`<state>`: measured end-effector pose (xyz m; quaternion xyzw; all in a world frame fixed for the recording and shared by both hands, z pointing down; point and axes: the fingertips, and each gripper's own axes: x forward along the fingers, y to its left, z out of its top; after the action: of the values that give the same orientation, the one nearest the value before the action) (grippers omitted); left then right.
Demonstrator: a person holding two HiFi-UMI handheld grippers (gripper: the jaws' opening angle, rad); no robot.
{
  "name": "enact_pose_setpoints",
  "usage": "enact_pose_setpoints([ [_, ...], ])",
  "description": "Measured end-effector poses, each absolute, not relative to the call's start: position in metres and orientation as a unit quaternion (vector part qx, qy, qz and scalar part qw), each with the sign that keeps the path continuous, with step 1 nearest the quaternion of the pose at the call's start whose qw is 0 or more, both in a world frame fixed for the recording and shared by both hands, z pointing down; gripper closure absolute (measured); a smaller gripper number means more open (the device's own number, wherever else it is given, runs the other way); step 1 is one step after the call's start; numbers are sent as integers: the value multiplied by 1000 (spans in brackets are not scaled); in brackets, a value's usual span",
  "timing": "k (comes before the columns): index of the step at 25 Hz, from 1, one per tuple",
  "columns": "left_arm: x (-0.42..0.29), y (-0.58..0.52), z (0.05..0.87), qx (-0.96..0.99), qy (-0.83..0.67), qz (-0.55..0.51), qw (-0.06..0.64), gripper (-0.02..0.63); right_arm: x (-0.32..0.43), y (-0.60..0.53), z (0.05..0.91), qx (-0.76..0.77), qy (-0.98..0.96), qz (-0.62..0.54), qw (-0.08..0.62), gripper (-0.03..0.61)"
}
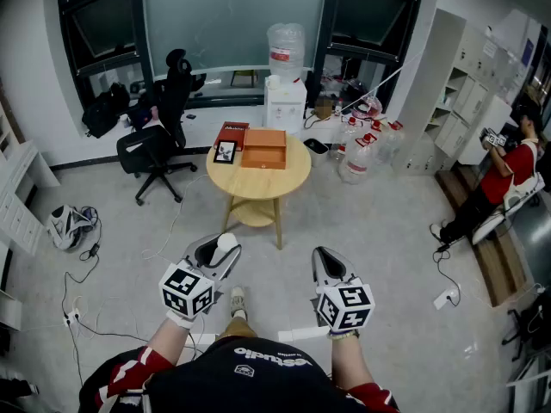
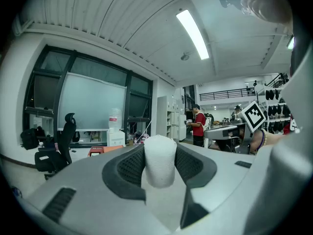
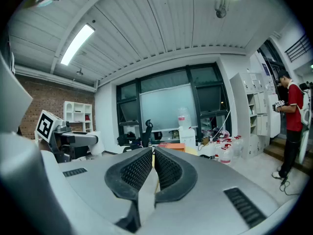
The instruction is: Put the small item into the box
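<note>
An open orange box (image 1: 263, 149) stands on the round wooden table (image 1: 258, 184), some way ahead of me on the floor. My left gripper (image 1: 222, 248) is held low in front of my body and is shut on a small white cylinder (image 1: 226, 242). In the left gripper view the white cylinder (image 2: 160, 159) stands upright between the black pads of that gripper (image 2: 160, 163). My right gripper (image 1: 325, 258) is beside it, shut with nothing in it; its pads (image 3: 142, 168) meet. Both grippers are well short of the table.
A red box (image 1: 231, 134) and a small black-framed item (image 1: 225, 151) lie beside the orange box. A black office chair (image 1: 161, 136) stands left of the table, a water dispenser (image 1: 286, 80) and bottles (image 1: 362, 149) behind it. A person in red (image 1: 508, 175) sits at far right. Cables lie on the floor.
</note>
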<state>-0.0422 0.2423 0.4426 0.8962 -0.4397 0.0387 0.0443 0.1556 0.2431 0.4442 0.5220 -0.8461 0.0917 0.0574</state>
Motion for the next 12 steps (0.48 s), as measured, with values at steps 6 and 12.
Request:
enact_pose_setpoints([
  [6, -45, 247, 449, 897, -437, 41, 45, 430, 151, 248, 459, 514, -850, 93, 72, 540],
  [12, -56, 244, 449, 894, -442, 30, 64, 430, 139, 246, 456, 508, -853, 93, 73, 541],
])
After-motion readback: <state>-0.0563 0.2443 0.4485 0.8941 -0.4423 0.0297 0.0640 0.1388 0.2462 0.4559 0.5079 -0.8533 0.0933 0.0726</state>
